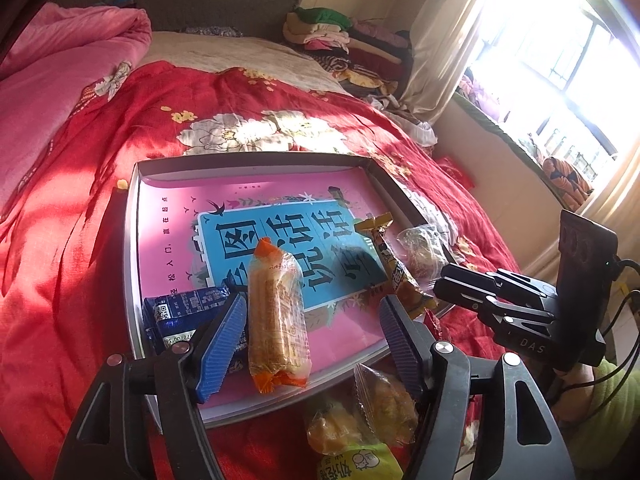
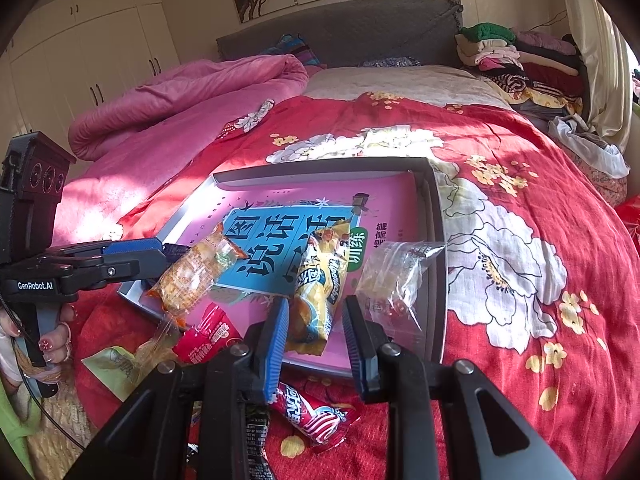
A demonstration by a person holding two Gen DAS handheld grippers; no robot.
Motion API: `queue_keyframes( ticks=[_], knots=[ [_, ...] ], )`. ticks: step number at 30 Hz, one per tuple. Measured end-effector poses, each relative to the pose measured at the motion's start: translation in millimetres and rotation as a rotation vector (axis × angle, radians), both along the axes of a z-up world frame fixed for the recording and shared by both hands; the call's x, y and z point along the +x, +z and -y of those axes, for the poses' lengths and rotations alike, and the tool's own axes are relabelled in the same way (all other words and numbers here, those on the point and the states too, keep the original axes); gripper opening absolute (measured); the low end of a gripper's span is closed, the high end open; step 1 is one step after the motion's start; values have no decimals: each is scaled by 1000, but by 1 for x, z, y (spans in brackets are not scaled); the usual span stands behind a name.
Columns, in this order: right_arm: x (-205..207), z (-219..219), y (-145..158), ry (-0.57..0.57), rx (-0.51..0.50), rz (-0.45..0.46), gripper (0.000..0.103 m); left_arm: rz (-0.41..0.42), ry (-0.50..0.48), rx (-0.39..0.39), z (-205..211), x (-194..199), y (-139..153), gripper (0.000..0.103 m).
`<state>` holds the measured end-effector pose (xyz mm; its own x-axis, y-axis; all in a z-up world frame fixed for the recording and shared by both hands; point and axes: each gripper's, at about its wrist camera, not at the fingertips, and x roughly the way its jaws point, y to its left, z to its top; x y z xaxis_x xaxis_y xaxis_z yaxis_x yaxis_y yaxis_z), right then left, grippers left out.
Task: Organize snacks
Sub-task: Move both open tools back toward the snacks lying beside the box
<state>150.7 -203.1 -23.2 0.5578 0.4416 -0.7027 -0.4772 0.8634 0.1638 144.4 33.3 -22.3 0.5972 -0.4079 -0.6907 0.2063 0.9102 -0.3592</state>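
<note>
You're sitting about halfway: both grippers, left gripper [image 1: 312, 332] and right gripper [image 2: 316, 336], are gaping apart holding nothing, four snacks are lying in the tray [image 1: 132, 248], with the red packet [image 2: 308, 412] and others at 6 o'clock still waiting on the bed.

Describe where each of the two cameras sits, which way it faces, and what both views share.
Left wrist: on the left gripper, looking along its open blue fingers at the orange-ended biscuit pack in the shallow grey cardboard tray; the right gripper shows at right.
Right wrist: on the right gripper, facing the yellow wrapped snack bar and the headboard; the left gripper and the person's hand show at left.
Shared: tray, pink book, both snacks, red floral bedspread.
</note>
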Motion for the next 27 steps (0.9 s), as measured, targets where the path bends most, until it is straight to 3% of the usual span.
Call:
queue_keyframes(
  ticks=[10,17,27],
  knots=[
    [-1,4,4,-18,2,19,33,37,39,18,-1,-8,9,78],
    [-3,6,10,-39,3,47,47,38,64,8,-3,-14,15,79],
    [-11,2,21,-46,-35,128,54,75,72,33,1,-24,27,79]
  ],
)
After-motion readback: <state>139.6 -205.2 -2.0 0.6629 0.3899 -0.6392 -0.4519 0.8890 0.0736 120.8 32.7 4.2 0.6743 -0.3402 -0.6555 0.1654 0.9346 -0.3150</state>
